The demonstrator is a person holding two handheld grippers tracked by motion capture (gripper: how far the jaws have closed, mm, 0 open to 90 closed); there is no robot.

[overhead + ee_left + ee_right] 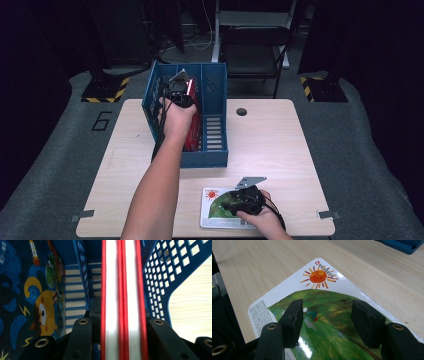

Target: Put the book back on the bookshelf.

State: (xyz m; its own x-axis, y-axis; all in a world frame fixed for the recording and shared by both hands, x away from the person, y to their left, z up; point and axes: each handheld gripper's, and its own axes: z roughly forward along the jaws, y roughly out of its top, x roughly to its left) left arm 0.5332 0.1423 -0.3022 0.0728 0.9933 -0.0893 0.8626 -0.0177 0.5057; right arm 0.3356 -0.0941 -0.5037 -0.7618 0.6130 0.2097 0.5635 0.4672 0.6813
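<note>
A blue slotted basket (215,155) stands on the wooden table (275,145). My left gripper (179,95) reaches down into its middle compartment. In the left gripper view, the gripper (121,322) is shut on two thin red-covered books (111,290) that stand on edge, white pages facing the camera. The red books (192,132) also show inside the basket from above. Near the table's front edge, my right gripper (235,202) hovers over a flat picture book (212,210). In the right gripper view, the gripper (332,315) stands open above the book's green hill and orange sun (319,277).
A dark blue cartoon-monster book (37,302) stands in the neighbouring compartment, beyond a divider. The basket's lattice wall (162,277) lies close beside the red books. A cable hole (241,111) sits at the table's back; a chair (255,45) stands behind it.
</note>
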